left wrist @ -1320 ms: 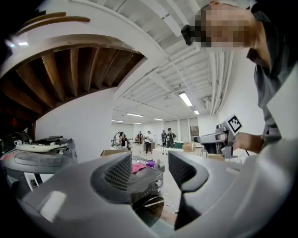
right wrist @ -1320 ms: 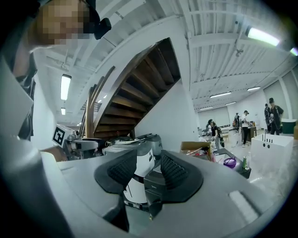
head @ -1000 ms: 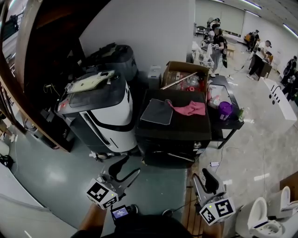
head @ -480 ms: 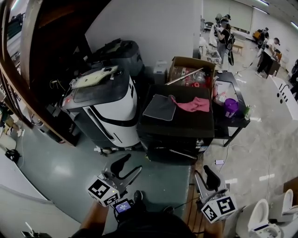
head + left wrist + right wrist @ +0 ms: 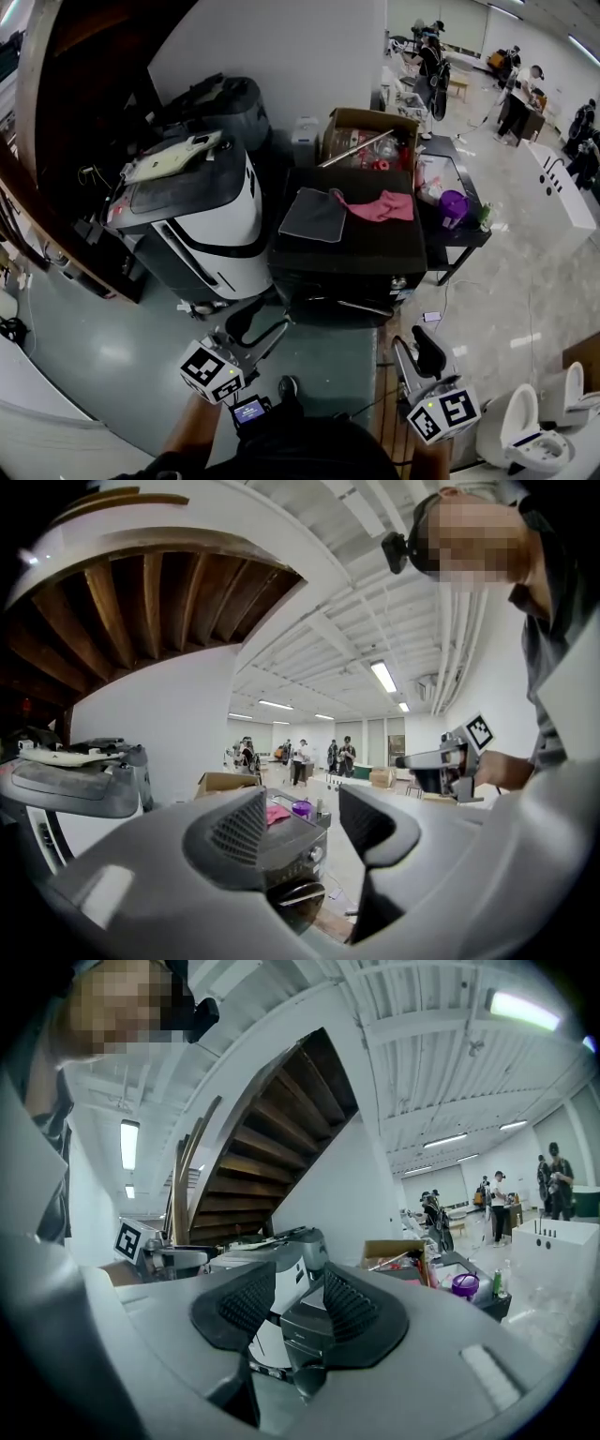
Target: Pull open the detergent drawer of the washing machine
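Observation:
The black washing machine (image 5: 345,258) stands in the middle of the head view, its front panel (image 5: 339,305) facing me. No drawer can be made out on it from here. My left gripper (image 5: 267,321) hovers low in front of its left corner, apart from it. Its jaws stand close together with nothing between them. My right gripper (image 5: 412,345) hangs before the right corner, jaws likewise nearly together and empty. The left gripper view shows the washing machine (image 5: 292,853) between that gripper's (image 5: 302,817) pads. In the right gripper view the washing machine (image 5: 306,1333) sits beyond my right gripper (image 5: 298,1302).
A grey cloth (image 5: 316,214) and a pink cloth (image 5: 380,206) lie on the machine's top. A white and black appliance (image 5: 202,225) stands to its left, a cardboard box (image 5: 370,141) behind it, a low table (image 5: 469,239) with a purple cup (image 5: 453,208) to its right. People stand far back.
Both grippers have edged a little closer to the washing machine's front. Their jaws look the same as before.

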`<state>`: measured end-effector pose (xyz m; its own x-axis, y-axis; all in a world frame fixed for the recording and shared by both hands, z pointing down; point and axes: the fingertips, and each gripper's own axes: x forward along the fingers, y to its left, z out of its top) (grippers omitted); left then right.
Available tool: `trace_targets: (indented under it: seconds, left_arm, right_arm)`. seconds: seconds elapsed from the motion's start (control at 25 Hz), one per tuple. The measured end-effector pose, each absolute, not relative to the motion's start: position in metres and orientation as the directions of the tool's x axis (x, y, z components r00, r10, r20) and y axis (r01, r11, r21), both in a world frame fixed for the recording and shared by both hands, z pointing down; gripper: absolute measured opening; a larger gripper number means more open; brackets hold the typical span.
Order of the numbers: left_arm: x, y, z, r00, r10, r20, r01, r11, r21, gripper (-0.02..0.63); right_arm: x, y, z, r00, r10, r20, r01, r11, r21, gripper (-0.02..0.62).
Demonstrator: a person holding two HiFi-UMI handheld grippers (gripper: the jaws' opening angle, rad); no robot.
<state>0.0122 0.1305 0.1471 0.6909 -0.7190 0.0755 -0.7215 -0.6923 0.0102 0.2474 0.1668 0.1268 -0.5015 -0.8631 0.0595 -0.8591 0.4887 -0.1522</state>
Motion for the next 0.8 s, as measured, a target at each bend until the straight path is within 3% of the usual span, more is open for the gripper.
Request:
trace_targets:
  seconds: [0.8]
  left_arm:
    - [-0.08,0.039,0.168,0.783,-0.622,0.021,-0.617,-0.773,0.147,0.268]
  right_arm:
    - [0.15,0.118,0.12,-0.397,-0.913,0.095,-0.916,0.387,-0.107,0.158]
